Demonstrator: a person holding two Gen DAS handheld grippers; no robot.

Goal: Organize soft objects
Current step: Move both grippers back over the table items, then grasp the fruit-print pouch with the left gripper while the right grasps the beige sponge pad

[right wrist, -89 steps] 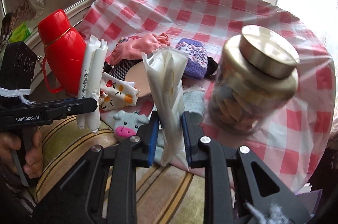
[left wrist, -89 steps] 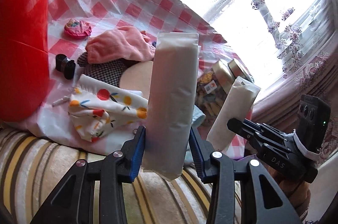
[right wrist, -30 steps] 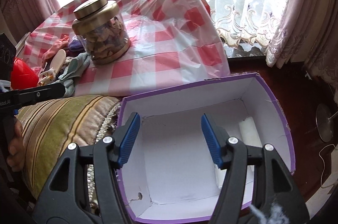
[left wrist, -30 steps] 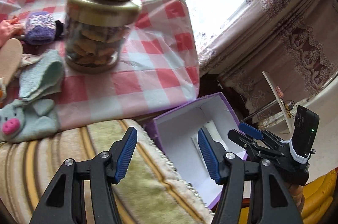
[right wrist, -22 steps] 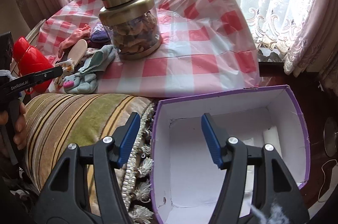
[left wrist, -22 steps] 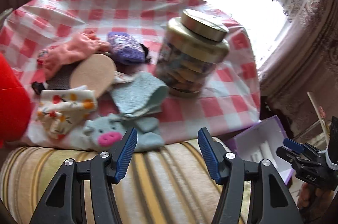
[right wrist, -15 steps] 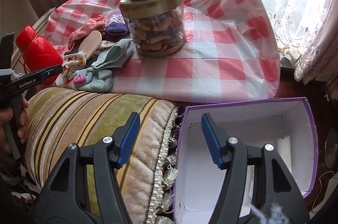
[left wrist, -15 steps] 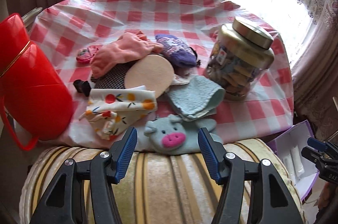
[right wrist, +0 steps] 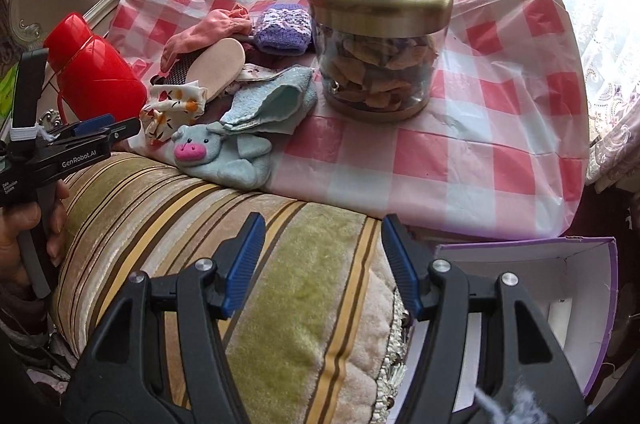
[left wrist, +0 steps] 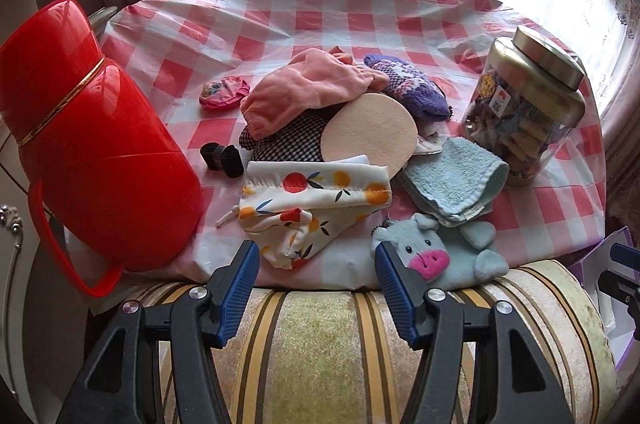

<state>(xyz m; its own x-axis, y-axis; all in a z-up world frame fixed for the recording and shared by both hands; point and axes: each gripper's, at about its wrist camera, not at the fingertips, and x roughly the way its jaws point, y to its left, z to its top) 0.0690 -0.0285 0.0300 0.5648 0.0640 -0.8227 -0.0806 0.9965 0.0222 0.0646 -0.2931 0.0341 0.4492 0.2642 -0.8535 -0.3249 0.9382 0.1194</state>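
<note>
Plush, pale blue with a pink snout: the pig toy [left wrist: 434, 256] lies at the near table edge, partly on the striped cushion [left wrist: 320, 344], touching the folded blue towel [left wrist: 452, 179] behind it. Judged light, squashy, not fragile; best taken across the head, pads squeezed well in. The fruit-print pouch [left wrist: 312, 207] just beside is thin, slippery cloth, better pinched at a bunched fold. Left gripper [left wrist: 316, 288] and right gripper [right wrist: 322, 268] are held apart, nothing between. The purple box [right wrist: 560, 288] sits low on the right.
</note>
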